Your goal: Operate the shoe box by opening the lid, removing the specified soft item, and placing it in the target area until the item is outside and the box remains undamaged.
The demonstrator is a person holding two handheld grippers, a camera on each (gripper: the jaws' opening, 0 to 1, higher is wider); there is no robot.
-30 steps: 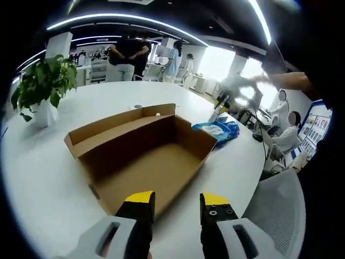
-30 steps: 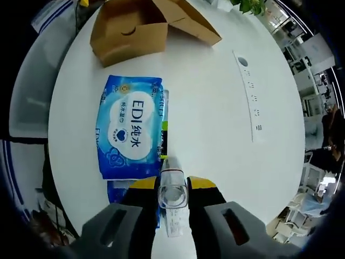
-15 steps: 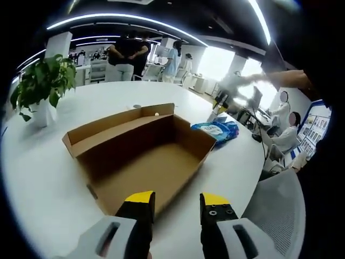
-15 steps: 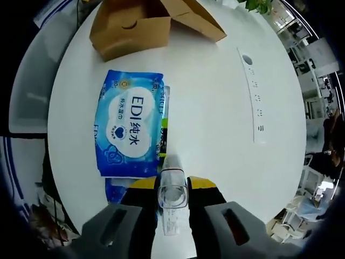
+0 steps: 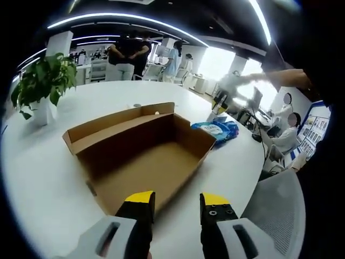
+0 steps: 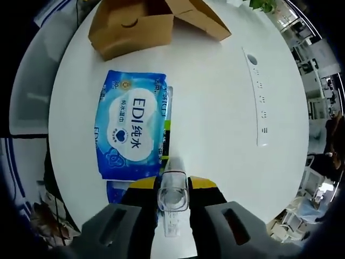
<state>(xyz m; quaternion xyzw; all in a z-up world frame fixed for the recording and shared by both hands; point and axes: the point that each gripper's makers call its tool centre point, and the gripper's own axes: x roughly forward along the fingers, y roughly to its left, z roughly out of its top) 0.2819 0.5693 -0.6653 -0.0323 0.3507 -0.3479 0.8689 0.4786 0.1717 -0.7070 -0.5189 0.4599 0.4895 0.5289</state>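
On the round white table [image 5: 48, 178] the brown cardboard shoe box [image 5: 143, 156] stands open, its lid folded back on the far side, and its bare floor shows with nothing lying on it. In the left gripper view the left gripper [image 5: 177, 208] hovers just short of the box's near wall, its yellow-tipped jaws parted with a narrow gap between them and nothing held. Just beyond the box's right end lies the blue wet-wipes pack [image 5: 216, 129], outside the box and flat on the table. A potted green plant [image 5: 42, 83] stands well apart at the table's far left, and people stand in the office behind it. In the right gripper view the right gripper [image 6: 172, 189] looks down on the table [image 6: 215, 108] and its jaws are closed on a clear plastic tube [image 6: 172, 194], which stands out between the yellow tips. The wet-wipes pack [image 6: 132, 124], printed with "EDI", lies just ahead and to the left of the tube, with a second blue pack [image 6: 116, 189] partly showing beneath its near end. The shoe box [image 6: 140, 27] sits beyond the pack, close but apart. A white strip with small marks [image 6: 257, 97] is set into the table on the right.
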